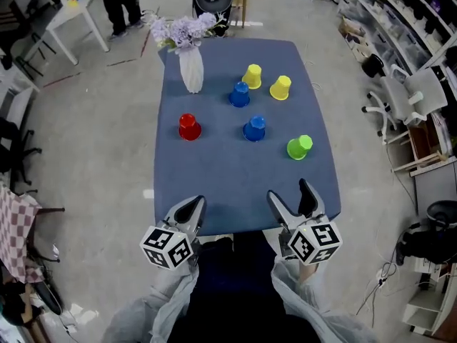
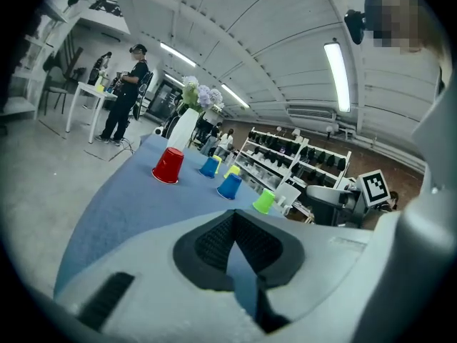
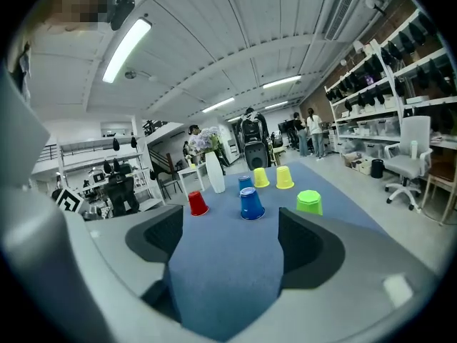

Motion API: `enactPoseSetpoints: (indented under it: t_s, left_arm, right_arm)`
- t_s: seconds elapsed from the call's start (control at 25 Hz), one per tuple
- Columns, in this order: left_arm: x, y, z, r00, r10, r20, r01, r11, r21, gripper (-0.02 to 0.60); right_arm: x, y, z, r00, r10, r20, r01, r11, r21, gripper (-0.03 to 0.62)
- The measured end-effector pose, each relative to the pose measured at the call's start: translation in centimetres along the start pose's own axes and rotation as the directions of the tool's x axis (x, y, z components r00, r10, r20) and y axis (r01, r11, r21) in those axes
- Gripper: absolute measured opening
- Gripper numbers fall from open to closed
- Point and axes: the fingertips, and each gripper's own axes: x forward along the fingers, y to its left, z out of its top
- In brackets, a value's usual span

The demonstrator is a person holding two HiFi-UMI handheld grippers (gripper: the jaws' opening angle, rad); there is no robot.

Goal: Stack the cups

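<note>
cups (image 1: 254,128): glossy plastic | tablecloth (image 1: 221,184): matt cloth | vase (image 1: 191,70): smooth white

- Rectangular table, plain blue cloth (image 1: 214,184).
- Red plastic cup (image 1: 189,127).
- Blue plastic cup (image 1: 239,94); second blue plastic cup (image 1: 254,128).
- Yellow plastic cup (image 1: 252,76); second yellow plastic cup (image 1: 280,87).
- Bright green plastic cup (image 1: 299,147).
- White vase (image 1: 191,70) with pale lilac flowers (image 1: 182,28).
- Left gripper (image 1: 188,206) and right gripper (image 1: 290,191): pale grey, with black pads and black-and-white square markers on the cubes.
- Grey floor (image 1: 100,134).

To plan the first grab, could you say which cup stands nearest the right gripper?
The green cup, the only green one, standing just ahead of the right gripper.
</note>
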Motion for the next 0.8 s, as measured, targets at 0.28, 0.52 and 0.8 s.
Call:
enactPoseSetpoints:
  t_s: [0.28, 0.52, 0.8]
  left_arm:
    - [2.9, 1.8, 3.4, 0.997, 0.069, 0.047, -0.069, 0.998, 0.013, -0.002]
    - [5.2, 4.0, 5.4, 0.990, 0.123, 0.072, -0.123, 0.992, -0.004, -0.002]
    - [6.1, 7.2, 5.9, 0.975, 0.211, 0.069, -0.208, 0.977, -0.043, -0.002]
  right_arm:
    - [5.8, -1.8, 3.4, 0.998, 0.058, 0.019, -0.057, 0.998, -0.031, 0.413]
    - [10.8, -2.7, 4.3, 0.995, 0.101, 0.001, -0.101, 0.995, -0.022, 0.413]
    - [16.0, -2.9, 2.7, 0.990, 0.127, -0.058, -0.130, 0.990, -0.057, 0.413]
